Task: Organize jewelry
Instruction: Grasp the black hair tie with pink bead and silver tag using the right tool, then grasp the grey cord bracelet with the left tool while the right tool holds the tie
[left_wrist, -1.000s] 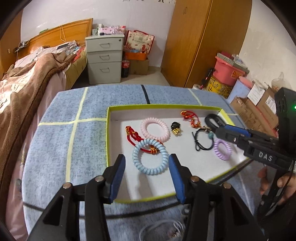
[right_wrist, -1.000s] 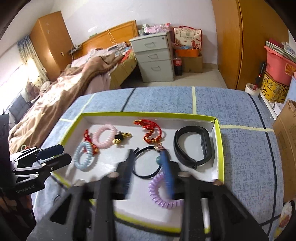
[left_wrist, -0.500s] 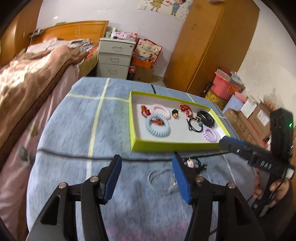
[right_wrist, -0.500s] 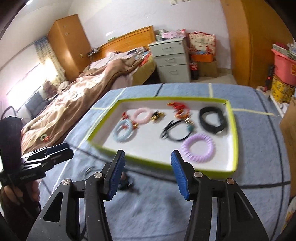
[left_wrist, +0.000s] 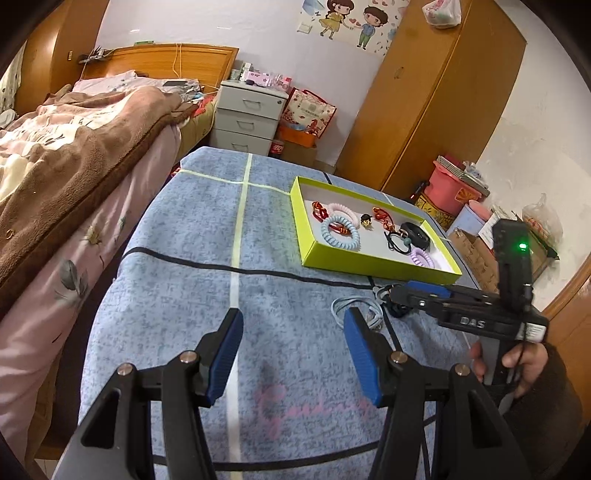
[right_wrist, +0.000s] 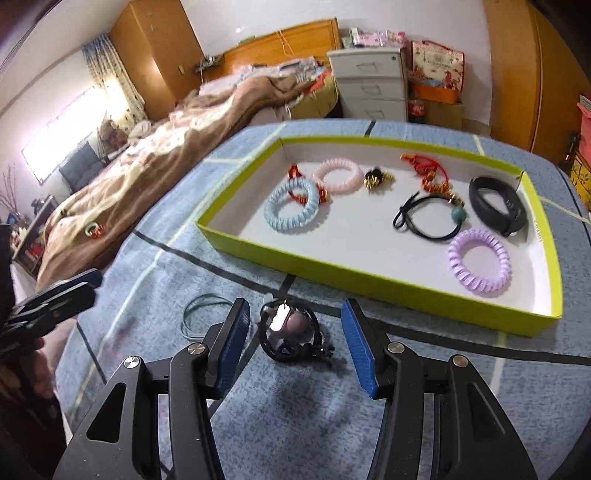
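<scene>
A lime-green tray (right_wrist: 369, 282) on the blue cloth holds several pieces: a blue coil band (right_wrist: 291, 205), a pink coil band (right_wrist: 338, 174), a purple coil band (right_wrist: 479, 262), a black wristband (right_wrist: 496, 205) and a black cord with a teal bead (right_wrist: 428, 218). The tray also shows in the left wrist view (left_wrist: 369, 264). A black bracelet with a silver tag (right_wrist: 290, 334) lies on the cloth in front of the tray, between the fingers of my open right gripper (right_wrist: 291, 338). My left gripper (left_wrist: 291, 349) is open and empty over bare cloth.
A thin light cord loop (right_wrist: 201, 314) lies on the cloth left of the bracelet. A bed with a brown blanket (left_wrist: 74, 147) runs along the table's left side. A white drawer unit (left_wrist: 249, 118) and a wardrobe (left_wrist: 436, 96) stand behind.
Both grippers have pulled back from over the tray to the near side of the cloth. The right gripper now has the black bracelet between its open fingers.
</scene>
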